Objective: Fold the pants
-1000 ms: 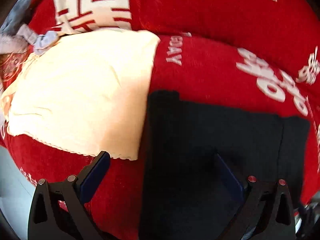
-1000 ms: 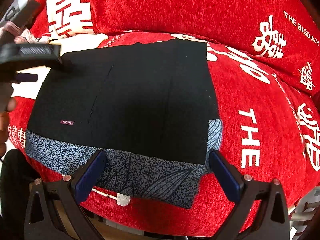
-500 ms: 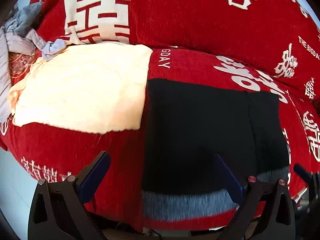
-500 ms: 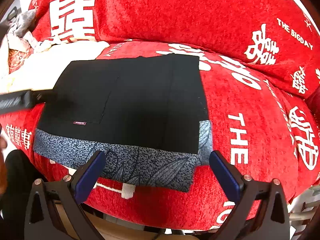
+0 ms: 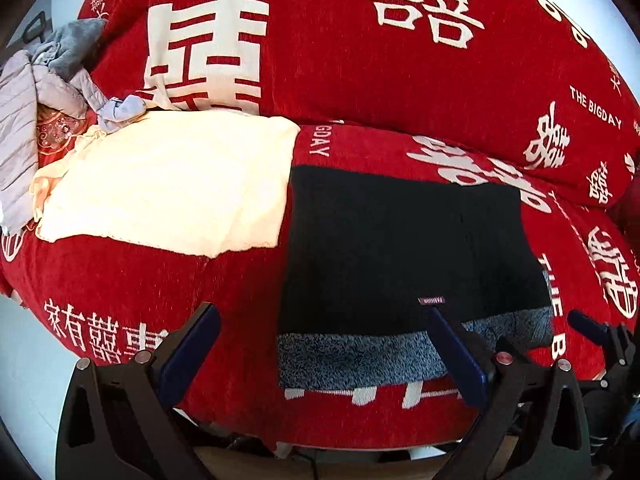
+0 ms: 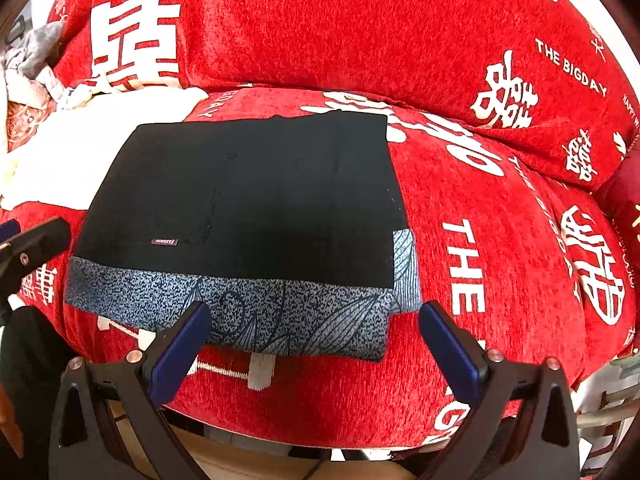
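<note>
Black pants (image 5: 404,240) (image 6: 256,192) lie folded flat in a rectangle on the red sofa seat (image 5: 160,292) (image 6: 492,248), on top of a blue-grey patterned garment (image 5: 360,352) (image 6: 280,308) that shows along the front edge. My left gripper (image 5: 320,328) is open and held back off the seat, above the sofa's front edge, with nothing between its fingers. My right gripper (image 6: 312,324) is also open and empty, just in front of the patterned garment's near edge. The right gripper's fingertip (image 5: 588,324) shows at the far right of the left wrist view.
A cream cloth (image 5: 168,184) (image 6: 80,136) lies folded left of the pants. A pile of grey and striped clothes (image 5: 44,80) (image 6: 32,60) sits at the sofa's far left. The red backrest (image 5: 360,60) rises behind. The left gripper's body (image 6: 32,244) shows at the left edge.
Both grippers have pulled back and away from the pants; the left one has left the black fabric, so the whole folded stack and sofa front now show.
</note>
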`<act>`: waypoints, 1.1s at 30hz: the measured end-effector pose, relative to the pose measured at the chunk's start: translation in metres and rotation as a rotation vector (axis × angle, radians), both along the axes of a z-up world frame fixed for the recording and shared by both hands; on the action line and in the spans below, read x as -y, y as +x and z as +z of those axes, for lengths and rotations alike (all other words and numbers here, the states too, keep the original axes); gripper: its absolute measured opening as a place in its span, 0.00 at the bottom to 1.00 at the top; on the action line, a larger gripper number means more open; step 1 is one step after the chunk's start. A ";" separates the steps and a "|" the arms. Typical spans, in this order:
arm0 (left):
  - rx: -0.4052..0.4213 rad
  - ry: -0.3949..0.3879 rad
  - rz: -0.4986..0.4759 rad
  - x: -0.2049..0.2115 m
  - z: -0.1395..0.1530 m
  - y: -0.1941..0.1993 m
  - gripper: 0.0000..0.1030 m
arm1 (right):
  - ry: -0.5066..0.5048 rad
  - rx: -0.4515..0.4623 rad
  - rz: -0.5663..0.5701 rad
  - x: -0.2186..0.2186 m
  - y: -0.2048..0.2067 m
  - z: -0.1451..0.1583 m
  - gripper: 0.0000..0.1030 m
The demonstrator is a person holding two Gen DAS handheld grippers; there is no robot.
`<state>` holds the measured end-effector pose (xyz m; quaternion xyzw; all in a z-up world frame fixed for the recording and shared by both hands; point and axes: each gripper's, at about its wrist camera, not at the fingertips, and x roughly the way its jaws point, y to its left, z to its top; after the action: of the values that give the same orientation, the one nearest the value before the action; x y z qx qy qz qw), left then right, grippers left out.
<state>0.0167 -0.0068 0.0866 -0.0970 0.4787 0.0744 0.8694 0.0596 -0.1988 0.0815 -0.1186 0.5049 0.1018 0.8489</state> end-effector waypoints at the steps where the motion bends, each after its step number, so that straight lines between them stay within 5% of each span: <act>1: -0.005 0.007 -0.012 0.002 -0.001 0.000 1.00 | -0.004 0.005 -0.003 0.000 0.000 0.001 1.00; 10: -0.004 0.072 -0.002 0.012 0.000 -0.004 1.00 | -0.004 0.003 -0.017 0.003 0.001 0.001 1.00; 33: -0.035 0.031 -0.030 0.010 -0.012 -0.002 1.00 | 0.000 0.000 -0.026 0.003 0.001 -0.002 1.00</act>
<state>0.0147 -0.0165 0.0748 -0.0751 0.4939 0.0707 0.8634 0.0608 -0.2015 0.0798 -0.1120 0.5064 0.0905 0.8502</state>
